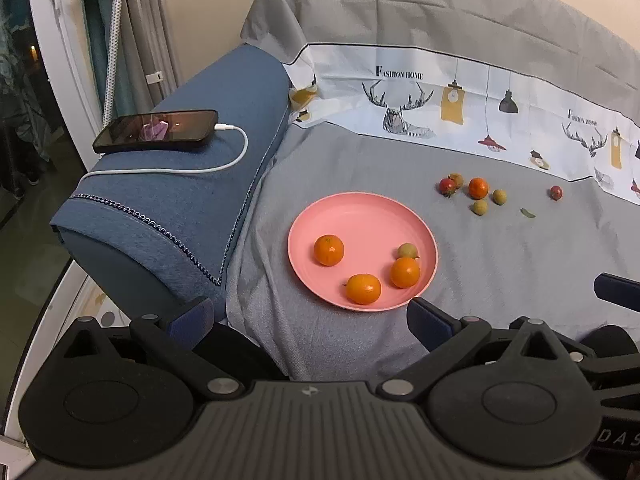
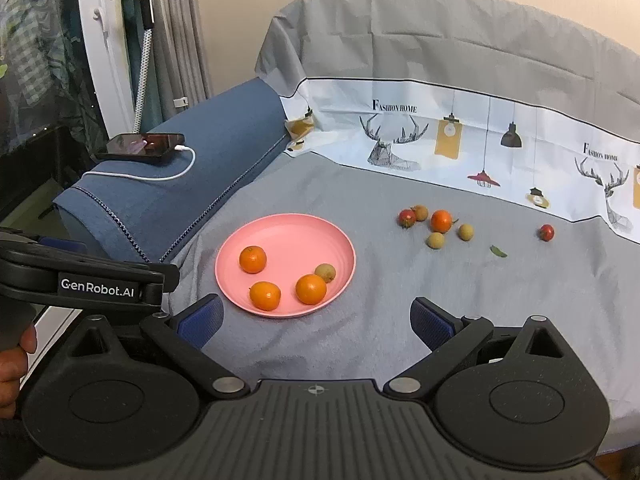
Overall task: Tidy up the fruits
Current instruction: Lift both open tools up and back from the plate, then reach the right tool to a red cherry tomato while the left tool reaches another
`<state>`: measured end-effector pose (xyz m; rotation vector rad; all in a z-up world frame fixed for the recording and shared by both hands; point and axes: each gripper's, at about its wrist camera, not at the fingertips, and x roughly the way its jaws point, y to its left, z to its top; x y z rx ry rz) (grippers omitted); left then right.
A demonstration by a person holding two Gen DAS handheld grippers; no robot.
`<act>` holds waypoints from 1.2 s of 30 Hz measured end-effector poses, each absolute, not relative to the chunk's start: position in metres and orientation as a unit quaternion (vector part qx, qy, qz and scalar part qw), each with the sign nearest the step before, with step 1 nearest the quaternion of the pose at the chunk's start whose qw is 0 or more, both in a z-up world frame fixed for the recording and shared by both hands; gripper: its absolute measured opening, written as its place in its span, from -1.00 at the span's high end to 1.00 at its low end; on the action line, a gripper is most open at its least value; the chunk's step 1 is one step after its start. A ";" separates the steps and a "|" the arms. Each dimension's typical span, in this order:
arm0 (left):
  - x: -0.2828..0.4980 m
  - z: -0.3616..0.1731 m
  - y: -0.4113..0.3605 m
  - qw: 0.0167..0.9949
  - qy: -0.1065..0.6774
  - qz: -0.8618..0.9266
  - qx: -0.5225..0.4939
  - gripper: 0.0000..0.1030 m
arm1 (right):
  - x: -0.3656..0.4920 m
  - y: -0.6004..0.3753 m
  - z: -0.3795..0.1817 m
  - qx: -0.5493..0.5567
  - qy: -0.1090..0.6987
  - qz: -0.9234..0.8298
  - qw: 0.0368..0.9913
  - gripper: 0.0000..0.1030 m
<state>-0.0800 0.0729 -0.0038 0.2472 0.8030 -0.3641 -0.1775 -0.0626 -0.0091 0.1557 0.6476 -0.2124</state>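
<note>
My left tongs (image 1: 310, 318) are spread wide with nothing between the blue pads, hanging over the near edge of the grey cover (image 1: 500, 264) just short of the pink plate (image 1: 360, 212). My right tongs (image 2: 316, 320) are likewise released and empty, held above the same cover with the plate (image 2: 288, 228) just ahead and a little to the left. On the plate lie three oranges: one toward the far left (image 1: 329, 250), one at the near rim (image 1: 363, 289) and one on the right (image 1: 405, 272), with a small yellowish-brown fruit (image 1: 407, 250) touching that last orange on its far side. Well apart from the plate, farther back on the cover, sits a loose cluster: a small red fruit (image 1: 447, 186) beside a brownish one (image 1: 456, 179), a fourth orange (image 1: 478, 188), and two pale round fruits (image 1: 480, 207) (image 1: 499, 197). A lone red fruit (image 1: 556, 192) lies off to the right, with a small green leaf (image 1: 528, 213) between it and the cluster. The white printed band behind reads "FASHION HOME" (image 1: 399, 73) above a drawn deer head. From the right camera I read "GenRobot.AI" (image 2: 97, 287) on the side of the left tool. A phone (image 1: 156, 130) rests on the blue armrest (image 1: 192, 200) with a white cable (image 1: 236, 156) plugged in.
</note>
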 end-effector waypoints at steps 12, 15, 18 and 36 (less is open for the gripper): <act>-0.068 -0.008 0.056 0.891 0.394 -0.179 0.136 -0.99 | -0.168 -0.075 -0.017 0.083 0.327 -0.115 0.934 -0.93; -0.066 -0.010 0.052 0.889 0.396 -0.181 0.141 -0.99 | -0.167 -0.079 -0.020 0.088 0.331 -0.118 0.932 -0.93; -0.062 -0.013 0.049 0.887 0.401 -0.180 0.144 -0.99 | -0.165 -0.083 -0.023 0.094 0.335 -0.119 0.930 -0.93; -0.031 -0.018 -0.006 0.874 0.414 -0.200 0.156 -0.99 | -0.154 -0.136 -0.045 0.135 0.352 -0.163 0.912 -0.93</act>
